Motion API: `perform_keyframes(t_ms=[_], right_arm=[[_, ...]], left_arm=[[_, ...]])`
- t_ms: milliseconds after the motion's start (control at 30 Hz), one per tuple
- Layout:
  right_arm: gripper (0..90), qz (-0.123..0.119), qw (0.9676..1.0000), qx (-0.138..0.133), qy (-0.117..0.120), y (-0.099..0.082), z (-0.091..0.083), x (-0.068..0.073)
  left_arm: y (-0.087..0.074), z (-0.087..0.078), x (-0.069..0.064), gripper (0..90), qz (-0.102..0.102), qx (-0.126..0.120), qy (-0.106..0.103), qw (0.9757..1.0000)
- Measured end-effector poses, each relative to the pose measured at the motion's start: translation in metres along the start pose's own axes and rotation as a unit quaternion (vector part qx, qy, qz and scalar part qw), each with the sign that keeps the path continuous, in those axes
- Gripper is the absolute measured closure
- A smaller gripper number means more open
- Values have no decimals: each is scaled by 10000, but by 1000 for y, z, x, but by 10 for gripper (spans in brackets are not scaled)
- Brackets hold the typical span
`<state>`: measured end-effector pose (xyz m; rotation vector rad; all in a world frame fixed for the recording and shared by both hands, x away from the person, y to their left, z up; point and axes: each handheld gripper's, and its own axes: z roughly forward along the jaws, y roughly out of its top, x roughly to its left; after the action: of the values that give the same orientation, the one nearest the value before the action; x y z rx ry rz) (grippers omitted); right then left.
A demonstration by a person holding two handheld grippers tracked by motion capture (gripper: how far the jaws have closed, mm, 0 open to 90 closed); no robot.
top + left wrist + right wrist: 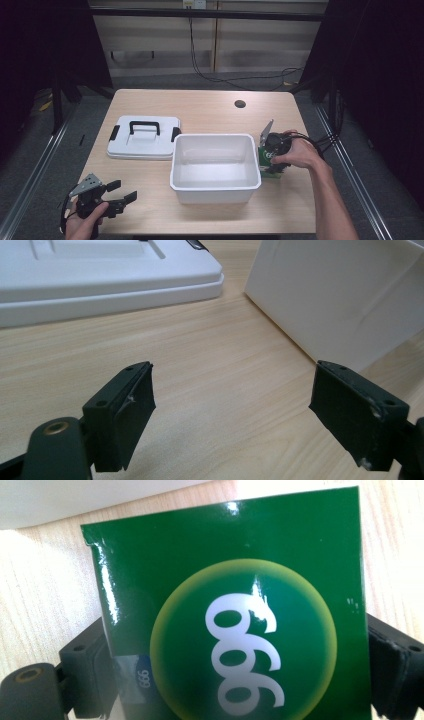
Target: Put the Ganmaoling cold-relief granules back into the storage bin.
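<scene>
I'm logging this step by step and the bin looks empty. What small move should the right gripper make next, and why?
Probably lift the green box and carry it leftward over the rim of the white bin. The right gripper has its jaws on both sides of the box, which sits on the table just outside the bin's right wall, and the bin is open, its lid lying aside.

Glossy green box (230, 615) with a yellow-ringed "999" emblem — held between the right gripper's (235, 680) jaws, just beside the white bin (215, 165)
</scene>
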<state>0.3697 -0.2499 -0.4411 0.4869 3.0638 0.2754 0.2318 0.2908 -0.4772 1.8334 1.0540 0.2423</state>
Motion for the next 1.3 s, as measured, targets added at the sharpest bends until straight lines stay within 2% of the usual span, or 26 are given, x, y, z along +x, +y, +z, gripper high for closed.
perform_keyframes(t_ms=[100, 133, 167, 300, 333, 367, 400, 433, 533, 667, 833, 867, 967, 1000, 1067, 1100, 1167, 1267, 1300], right_arm=[[80, 31, 10000, 66, -42, 1, 0, 2], [81, -28, 9999, 117, -56, 1, 1, 2], [81, 39, 9999, 146, -82, 1, 1, 3], [82, 37, 9998, 164, -117, 1, 2, 3], [82, 121, 9997, 189, -106, 2, 2, 4], [83, 50, 9998, 177, -116, 2, 2, 3], [85, 111, 9997, 186, -121, 2, 2, 4], [88, 71, 9997, 184, -117, 2, 2, 3], [110, 194, 9996, 196, -65, 1, 2, 2], [144, 186, 9997, 166, -59, -2, -1, 1], [151, 251, 9993, 280, 22, -3, -2, 2], [151, 175, 9994, 299, 27, -3, -2, 1], [153, 253, 9990, 355, 61, -3, -3, 3], [153, 160, 9993, 324, 53, -3, -2, 2], [154, 231, 9990, 381, 49, -3, -3, 2], [154, 140, 9991, 402, 42, -3, -3, 2], [155, 223, 9988, 443, 33, -3, -4, 3], [155, 131, 9985, 538, 26, -3, -5, 3], [155, 221, 9978, 620, 40, -3, -7, 5]], left_arm=[[0, 0, 0, 173, -20, -3, -14, 10000], [0, 0, 0, 173, -20, -3, -7, 10000], [0, 1, 0, 173, -21, -1, -10, 10000], [0, 0, 0, 173, -22, -2, -12, 10000], [0, 0, 0, 173, -28, -7, -7, 10000], [0, 0, 0, 173, -31, -8, -8, 10000], [0, 0, 0, 173, -22, 1, -8, 10000], [0, 0, 0, 173, -24, -2, -13, 10000], [0, 1, 0, 173, -38, 3, -5, 10000], [-1, 1, 0, 173, -43, 6, -6, 10000], [0, 1, 0, 173, -51, 7, -12, 10000], [-1, 1, 0, 173, -60, 4, -11, 10000], [-1, 1, 0, 173, -56, 8, -12, 10000], [-1, 1, 0, 173, -61, 4, -17, 10000], [-1, 1, 1, 173, -66, 4, -21, 10000], [-1, 1, 1, 173, -70, 6, -24, 10000], [-1, 1, 1, 173, -64, 5, -19, 10000], [-1, 1, 1, 173, -59, 4, -17, 10000], [-1, 1, 0, 173, -68, 5, -22, 10000]])
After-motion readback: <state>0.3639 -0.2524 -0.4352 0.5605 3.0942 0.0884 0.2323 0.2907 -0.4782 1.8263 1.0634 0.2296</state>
